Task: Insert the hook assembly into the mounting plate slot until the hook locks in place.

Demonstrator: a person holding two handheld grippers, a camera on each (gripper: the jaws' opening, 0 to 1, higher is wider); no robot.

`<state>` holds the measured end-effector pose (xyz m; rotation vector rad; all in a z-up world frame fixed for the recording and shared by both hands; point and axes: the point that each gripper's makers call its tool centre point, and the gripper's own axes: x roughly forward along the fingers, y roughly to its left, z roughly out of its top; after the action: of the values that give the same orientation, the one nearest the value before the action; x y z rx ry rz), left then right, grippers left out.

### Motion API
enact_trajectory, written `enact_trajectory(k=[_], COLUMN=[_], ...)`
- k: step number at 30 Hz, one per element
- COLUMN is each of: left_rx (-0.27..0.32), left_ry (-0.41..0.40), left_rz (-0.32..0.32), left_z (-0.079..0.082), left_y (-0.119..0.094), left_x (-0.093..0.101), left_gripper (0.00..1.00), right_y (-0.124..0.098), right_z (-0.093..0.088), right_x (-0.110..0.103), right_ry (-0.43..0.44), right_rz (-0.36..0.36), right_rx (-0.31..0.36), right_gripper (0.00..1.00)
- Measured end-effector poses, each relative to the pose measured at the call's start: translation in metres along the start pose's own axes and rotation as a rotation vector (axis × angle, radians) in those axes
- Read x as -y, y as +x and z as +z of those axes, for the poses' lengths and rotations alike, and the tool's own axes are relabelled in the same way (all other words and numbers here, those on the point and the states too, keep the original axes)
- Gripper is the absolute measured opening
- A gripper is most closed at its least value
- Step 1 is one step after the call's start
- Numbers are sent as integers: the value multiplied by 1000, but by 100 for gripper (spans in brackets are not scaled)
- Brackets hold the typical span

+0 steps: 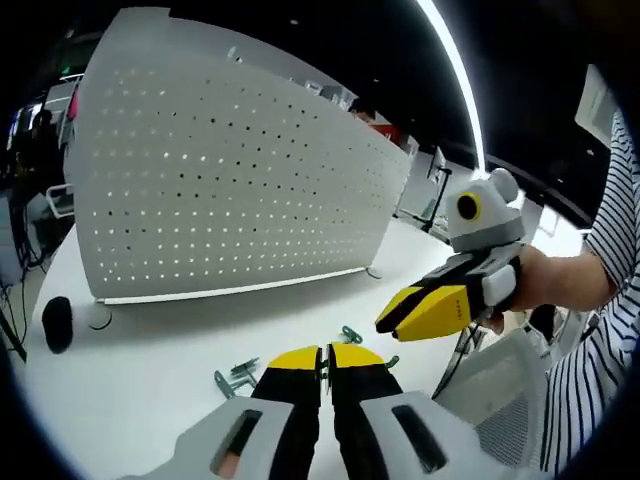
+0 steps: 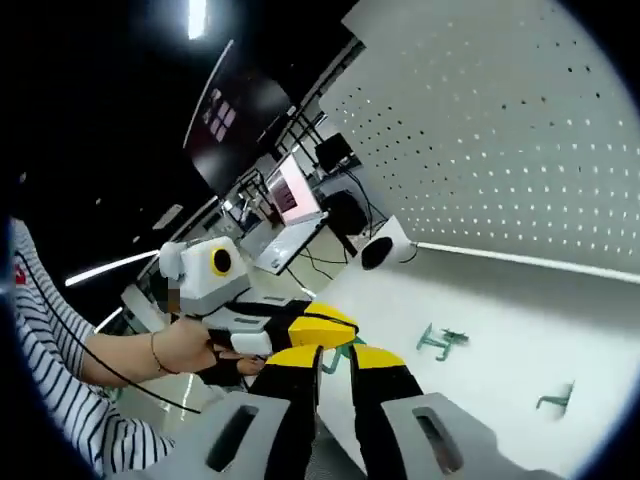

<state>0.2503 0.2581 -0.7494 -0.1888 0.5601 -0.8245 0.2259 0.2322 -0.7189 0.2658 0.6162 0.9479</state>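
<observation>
Left gripper (image 1: pixel 325 357), fingers together, hovers near green hooks (image 1: pixel 237 376), possibly touching none.

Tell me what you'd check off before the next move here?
1. White perforated metal mounting plate upright on the white table and in view: ok.
2. Small green metal hooks in view, lying loose on the table: ok.
3. A hook seated in a plate slot: not ok, none seen there.
4. Left gripper holding a hook: not ok, jaws look shut with nothing between.
5. Right gripper holding a hook: cannot tell, a bit of green shows by its tips.
6. Grippers apart from each other: ok.
</observation>
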Motion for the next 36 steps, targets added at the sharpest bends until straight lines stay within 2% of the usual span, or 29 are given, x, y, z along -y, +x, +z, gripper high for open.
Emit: enact_trajectory(k=[3,6,8,9,12,15,19,24,29,36], left_rx=[-39,-54,-41,-25,16,3,-21,3,23,33], left_ry=[-81,-178,-272,-345,-458,-440,-428,-443,-480,-507], left_rz=[36,57,41,13,-36,-27,-41,-45,-48,-50], left_z=[-5,-6,-4,-1,5,3,-1,1,2,0], left_y=[0,0,0,0,0,0,0,-3,-5,-4], left_x=[-8,-11,-9,-4,4,6,16,18,19,20], left_gripper=[2,2,2,2,2,2,1,1,1,1], right_y=[0,3,6,7,10,15,18,19,18,17], right_z=[0,-6,-8,-8,-7,-12,-11,-10,-8,-10], right_x=[1,-3,-9,-9,-11,-12,-14,-12,-14,-14], right_ry=[-81,-166,-177,-201,-298,-386,-435,-489,-507,-506], right_rz=[-41,-60,-50,-49,-64,-74,-76,-91,-94,-102], right_rx=[-6,-38,-49,-47,-57,-91,-82,-80,-71,-92], right_gripper=[14,17,17,17,17,16,12,7,5,5])
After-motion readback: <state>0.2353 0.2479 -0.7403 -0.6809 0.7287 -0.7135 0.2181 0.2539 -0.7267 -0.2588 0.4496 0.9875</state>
